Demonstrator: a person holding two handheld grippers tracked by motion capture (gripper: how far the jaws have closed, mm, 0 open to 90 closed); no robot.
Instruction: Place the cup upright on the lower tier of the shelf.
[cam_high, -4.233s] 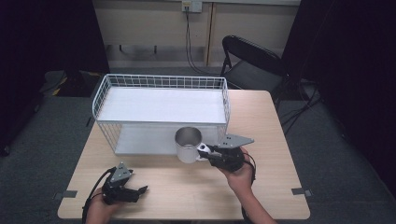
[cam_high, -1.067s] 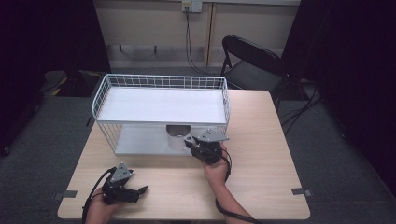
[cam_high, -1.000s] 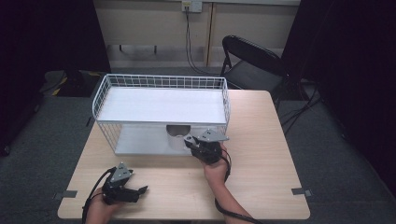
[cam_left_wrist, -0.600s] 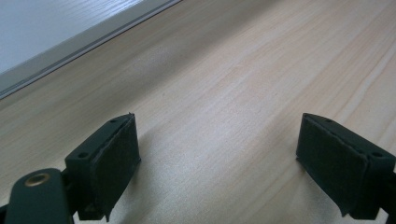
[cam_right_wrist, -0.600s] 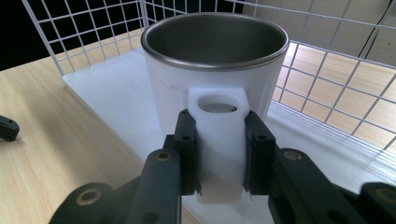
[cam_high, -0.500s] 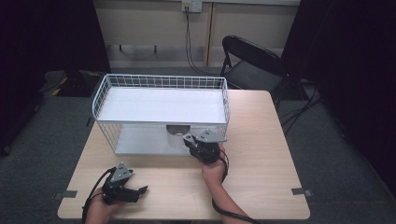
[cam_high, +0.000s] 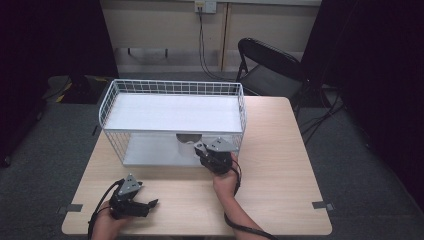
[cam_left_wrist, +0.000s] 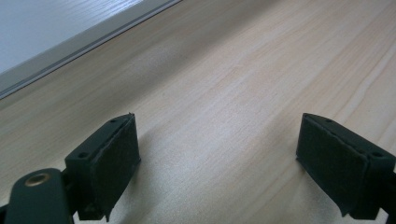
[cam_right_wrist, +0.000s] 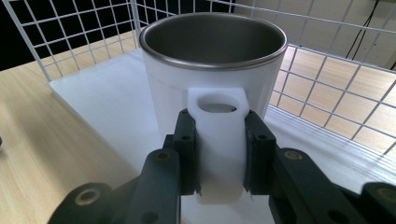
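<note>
A white mug (cam_right_wrist: 212, 60) with a steel inside stands upright on the lower shelf (cam_right_wrist: 107, 107) of a white wire rack (cam_high: 172, 112). My right gripper (cam_right_wrist: 219, 154) is shut on the mug's white handle (cam_right_wrist: 219, 100), one pad on each side. In the high view the mug (cam_high: 189, 143) sits just under the rack's top shelf at the open front, with the right gripper (cam_high: 201, 150) reaching in from the right. My left gripper (cam_high: 151, 204) rests on the table near the front left, open, with nothing between its fingers (cam_left_wrist: 114, 154).
The wooden table (cam_high: 280, 165) has bare room to the right of the rack and along the front. The rack's wire walls (cam_right_wrist: 327, 88) close in behind and beside the mug. A black folding chair (cam_high: 272, 67) stands beyond the table's far edge.
Since the earliest frame the right gripper has carried the mug from the table in front of the rack onto the lower shelf. Over the last second it barely moved. The left gripper stayed put.
</note>
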